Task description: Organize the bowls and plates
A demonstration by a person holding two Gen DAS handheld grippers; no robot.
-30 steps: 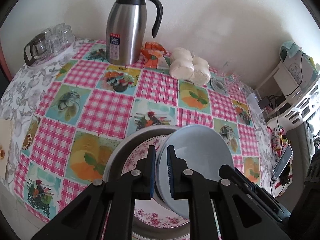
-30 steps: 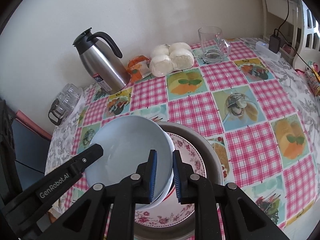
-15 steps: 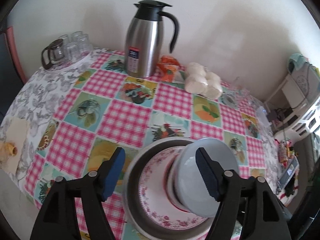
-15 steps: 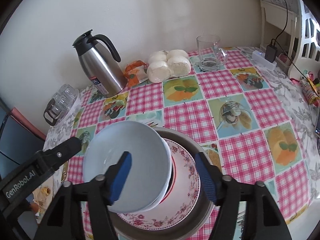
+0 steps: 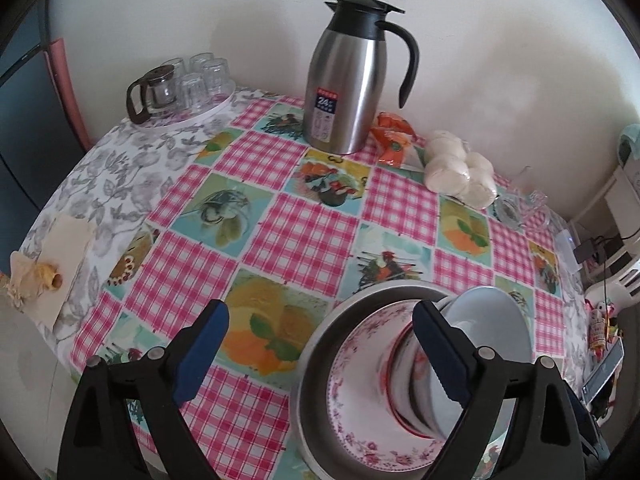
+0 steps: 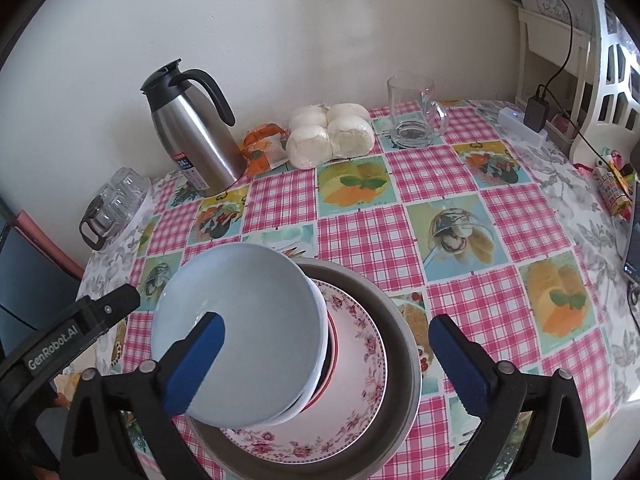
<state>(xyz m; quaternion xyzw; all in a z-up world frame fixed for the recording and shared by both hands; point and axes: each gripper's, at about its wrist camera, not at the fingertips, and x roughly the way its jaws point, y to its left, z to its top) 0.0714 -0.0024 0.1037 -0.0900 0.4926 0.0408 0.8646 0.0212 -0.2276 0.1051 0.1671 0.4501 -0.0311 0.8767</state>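
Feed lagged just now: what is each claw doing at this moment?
Left claw: open, jaws just opened, holding nothing; pale blue bowl not gripped.
Right claw: open, jaws just opened wide, holding nothing; the bowl sits on the stack.

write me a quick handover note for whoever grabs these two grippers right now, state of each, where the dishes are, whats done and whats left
Left gripper: open, jaws have just been opening, nothing between them, off to the left of the stack.
Right gripper: open, jaws have just been opening; they straddle the stack without pressing it.
Dishes: pale blue bowl sits on top of other bowls on the floral plate, inside the metal basin on the checked tablecloth.
Done: blue bowl released onto the stack.
Left: no other loose plates or bowls in view; check the stack sits steady.
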